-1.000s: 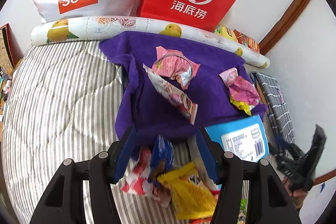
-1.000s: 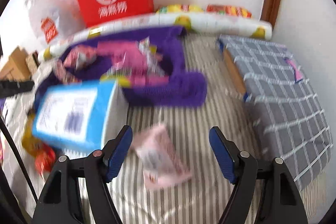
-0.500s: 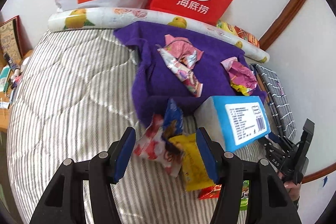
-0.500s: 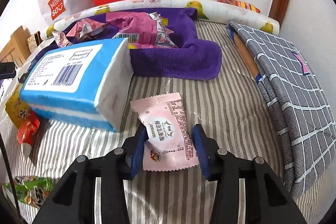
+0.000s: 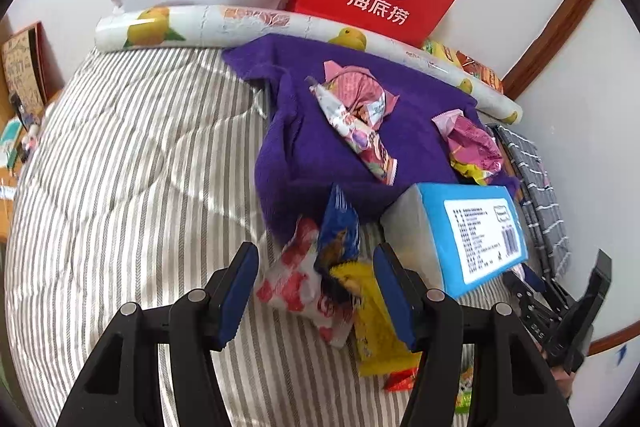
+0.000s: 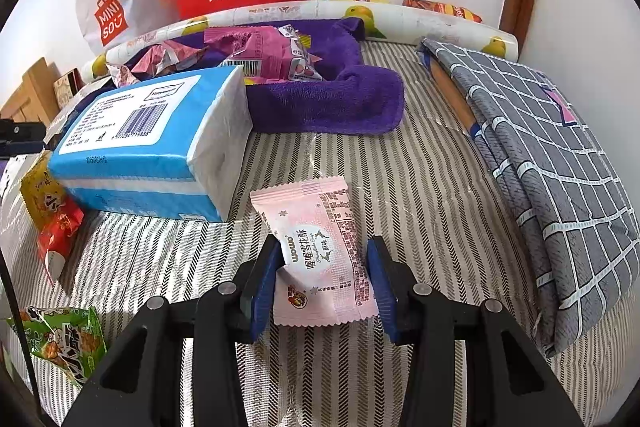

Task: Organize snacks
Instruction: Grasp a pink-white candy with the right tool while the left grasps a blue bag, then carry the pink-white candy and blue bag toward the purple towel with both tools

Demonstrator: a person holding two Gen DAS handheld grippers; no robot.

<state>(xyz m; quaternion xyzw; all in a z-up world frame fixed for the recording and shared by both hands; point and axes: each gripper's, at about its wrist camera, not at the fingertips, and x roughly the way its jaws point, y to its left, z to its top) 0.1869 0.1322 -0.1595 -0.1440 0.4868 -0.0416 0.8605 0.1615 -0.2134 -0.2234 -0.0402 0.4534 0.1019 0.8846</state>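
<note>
Pink snack (image 6: pixel 320 251) on striped bed (image 6: pixel 420 195), clamped in right tool (image 6: pixel 325 277), blue pack (image 6: pixel 152 147) at 10 o'clock, left tool (image 5: pixel 316 291) half-open over snack pile (image 5: pixel 320 267), not gripping.

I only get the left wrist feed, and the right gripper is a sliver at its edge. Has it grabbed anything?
Observer: Yes, the right gripper is shut on a pale pink snack packet.
Operator: Lifted yet?
Observer: No, it looks flat on the striped bedding.
Operator: Anything crowding it?
Observer: The blue tissue pack lies just to its left, with a narrow gap between them.
</note>
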